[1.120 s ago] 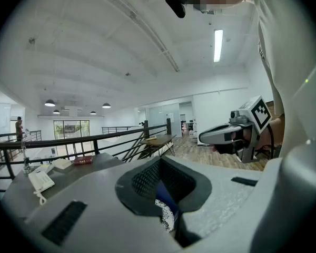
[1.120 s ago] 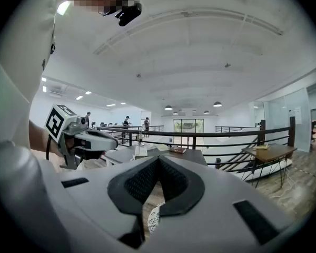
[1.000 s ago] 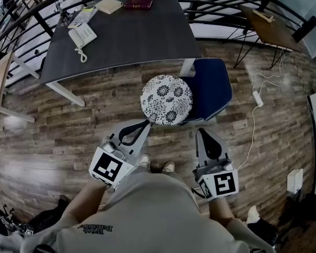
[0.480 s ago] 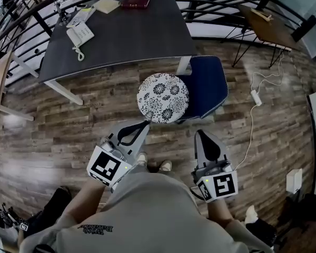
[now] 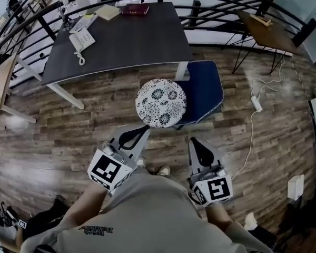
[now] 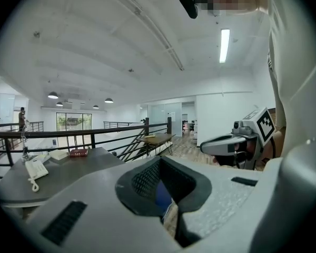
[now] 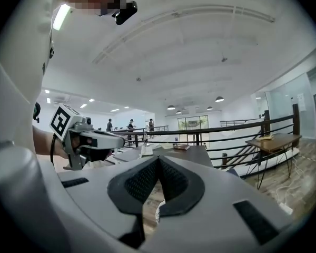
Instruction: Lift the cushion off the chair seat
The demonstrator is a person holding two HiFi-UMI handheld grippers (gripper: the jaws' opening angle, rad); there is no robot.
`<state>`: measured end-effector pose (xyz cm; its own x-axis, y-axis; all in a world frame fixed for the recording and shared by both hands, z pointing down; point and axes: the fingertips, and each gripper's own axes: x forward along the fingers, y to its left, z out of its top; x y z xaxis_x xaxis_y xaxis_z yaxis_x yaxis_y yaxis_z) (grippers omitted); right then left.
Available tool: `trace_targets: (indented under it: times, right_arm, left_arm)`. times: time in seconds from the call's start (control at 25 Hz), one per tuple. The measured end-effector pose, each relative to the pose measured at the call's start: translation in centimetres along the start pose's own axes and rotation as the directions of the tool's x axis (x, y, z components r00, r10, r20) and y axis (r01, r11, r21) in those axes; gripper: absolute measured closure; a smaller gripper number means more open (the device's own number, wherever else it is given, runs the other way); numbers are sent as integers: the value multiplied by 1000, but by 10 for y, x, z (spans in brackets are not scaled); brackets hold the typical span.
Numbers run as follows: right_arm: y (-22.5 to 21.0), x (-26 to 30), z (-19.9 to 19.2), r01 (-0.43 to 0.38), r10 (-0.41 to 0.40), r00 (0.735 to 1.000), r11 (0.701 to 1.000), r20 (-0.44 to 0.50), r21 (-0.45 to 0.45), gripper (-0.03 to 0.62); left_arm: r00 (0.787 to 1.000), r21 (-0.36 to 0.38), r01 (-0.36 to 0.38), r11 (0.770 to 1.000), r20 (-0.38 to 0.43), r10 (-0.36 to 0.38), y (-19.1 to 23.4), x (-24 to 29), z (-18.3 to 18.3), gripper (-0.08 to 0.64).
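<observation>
The round white cushion (image 5: 160, 103) with a black flower print lies on the blue chair seat (image 5: 204, 88), covering its left part. Both grippers hang in front of the chair, short of the cushion and touching nothing. My left gripper (image 5: 147, 127) is shut and empty, pointing at the cushion's near edge. My right gripper (image 5: 191, 140) is also shut and empty, below the seat's front edge in the head view. In the left gripper view the shut jaws (image 6: 159, 159) frame a strip of blue seat (image 6: 163, 195). A sliver of cushion (image 7: 156, 213) shows below the right gripper's shut jaws (image 7: 158, 158).
A dark desk (image 5: 131, 41) stands behind the chair with a white phone (image 5: 81, 40) and a red book (image 5: 135, 9). A black railing (image 5: 216, 4) runs behind it. A small wooden table (image 5: 268, 30) stands far right. A power strip (image 5: 257, 101) and cable lie on the wood floor.
In the head view the right gripper has drifted left and nearer the body, and the left has shifted slightly. Both stay shut. The cushion still rests on the seat.
</observation>
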<state>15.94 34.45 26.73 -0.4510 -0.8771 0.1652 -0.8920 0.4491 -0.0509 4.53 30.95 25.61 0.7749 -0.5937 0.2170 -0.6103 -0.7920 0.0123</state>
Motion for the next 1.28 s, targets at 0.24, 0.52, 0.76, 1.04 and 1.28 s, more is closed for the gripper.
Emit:
trace_targets:
  times: [0.24,0.52,0.76,1.04,1.28]
  right_arm:
    - [-8,-10,-8,8,-9,1000,999,15,38,589]
    - [-14,-29,-15,3,-4,1000,999,29,35,589]
    - [-15,-34,-15,5,-5,999,1000,44,3,589]
    - [-14,-17,2,-10,12,996,1000,86,-21,589]
    - [-20,8,14,-13,19,996,998,92,-58,589]
  left_arm:
    - [998,110,-46,993,-36,50,-17,4,-8,555]
    - [996,106,-79,991,-33,82,-33,3,-8,555]
    - [997,79,-74,994,-13,75,-38,6,-3,555]
    - [996,113,-84,990,34,80,-31,14,7,555]
    - [993,75,-107,991,49,104,-8,20,4,555]
